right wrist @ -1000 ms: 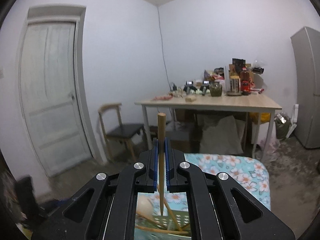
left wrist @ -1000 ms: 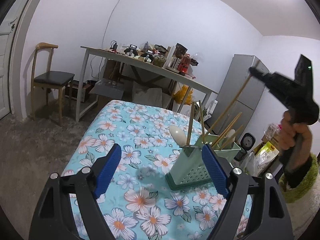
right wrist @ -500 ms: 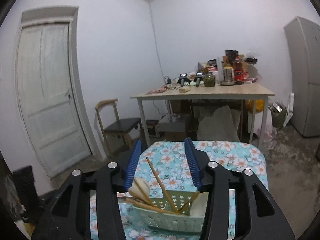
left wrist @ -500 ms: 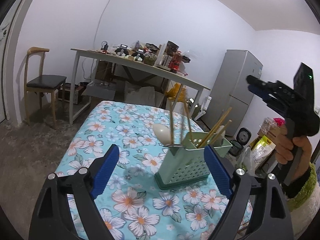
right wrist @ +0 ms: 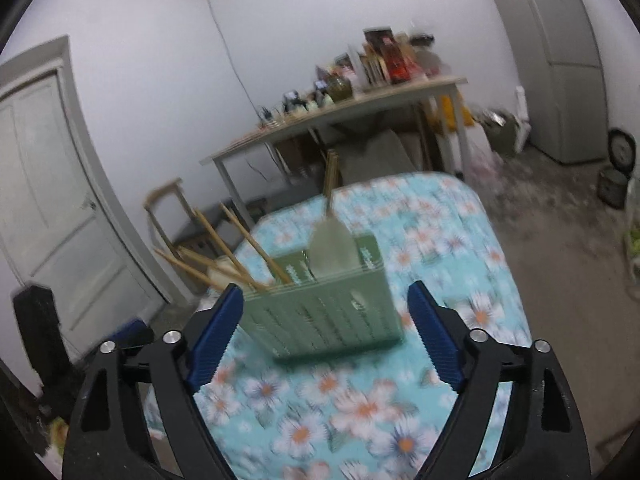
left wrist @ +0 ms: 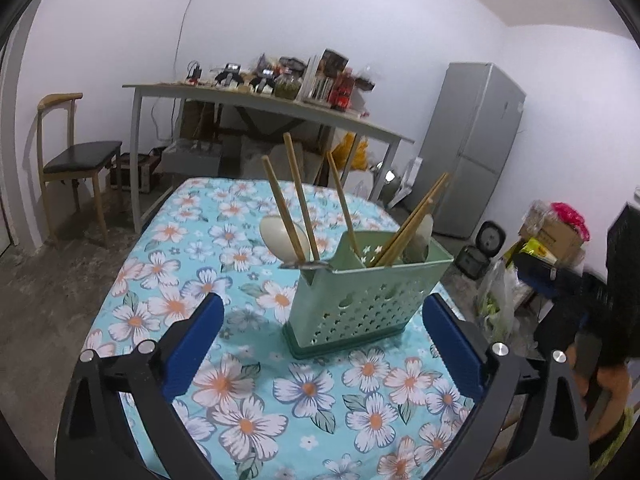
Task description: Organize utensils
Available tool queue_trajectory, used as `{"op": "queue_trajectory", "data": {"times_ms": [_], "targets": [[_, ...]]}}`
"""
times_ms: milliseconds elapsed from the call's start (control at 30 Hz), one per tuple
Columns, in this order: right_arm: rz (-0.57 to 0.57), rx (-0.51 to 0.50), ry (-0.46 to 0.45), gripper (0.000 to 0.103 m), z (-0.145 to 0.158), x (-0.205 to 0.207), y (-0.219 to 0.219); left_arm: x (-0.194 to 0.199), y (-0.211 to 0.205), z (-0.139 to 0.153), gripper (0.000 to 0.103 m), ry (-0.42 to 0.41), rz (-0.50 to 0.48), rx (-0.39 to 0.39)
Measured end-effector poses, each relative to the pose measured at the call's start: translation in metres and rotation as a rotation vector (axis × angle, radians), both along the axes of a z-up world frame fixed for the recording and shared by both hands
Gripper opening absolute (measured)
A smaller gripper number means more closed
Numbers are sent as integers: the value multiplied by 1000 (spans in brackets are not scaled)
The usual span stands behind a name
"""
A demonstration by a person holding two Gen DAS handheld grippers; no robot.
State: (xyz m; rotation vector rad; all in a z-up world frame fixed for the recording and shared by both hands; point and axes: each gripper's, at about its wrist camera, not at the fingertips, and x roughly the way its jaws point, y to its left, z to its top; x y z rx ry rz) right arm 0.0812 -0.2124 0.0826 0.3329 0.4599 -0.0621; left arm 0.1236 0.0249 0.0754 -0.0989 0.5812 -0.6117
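Green holder point(left wrist: 360, 296) is seen loaded with chopsticks point(left wrist: 294, 200); both grippers' fingers are spread, empty. Sorting appears finished, though blur hampers checking; withdrawal is indicated.

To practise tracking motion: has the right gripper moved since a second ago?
Yes. The right gripper has dropped: the doorway sits higher, the green holder now fills its open jaws.
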Motion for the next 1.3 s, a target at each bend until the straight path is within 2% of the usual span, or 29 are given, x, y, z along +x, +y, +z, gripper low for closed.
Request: {"op": "queue_trajectory", "data": {"times_ms": [233, 367, 467, 567, 833, 933, 1167, 1300], "targets": [[-22, -50, 91, 95, -20, -5, -1, -1, -22, 0, 97, 18, 123, 87], [-64, -106, 124, 95, -24, -5, -8, 1, -36, -1, 97, 10, 182, 150], [-113, -145, 154, 95, -29, -4, -13, 1, -48, -3, 97, -20, 242, 234], [-170, -196, 190, 95, -32, -1, -18, 0, -58, -5, 97, -44, 292, 283], [-197, -342, 190, 95, -28, 1, -14, -1, -68, -8, 97, -54, 346, 304], [-197, -352, 186, 95, -29, 0, -13, -3, -70, -9, 97, -56, 370, 309], [-179, -342, 179, 95, -27, 1, -11, -3, -59, -10, 97, -4, 442, 250], [-173, -334, 175, 95, -26, 2, -11, -2, -59, -10, 97, -2, 448, 267]]}}
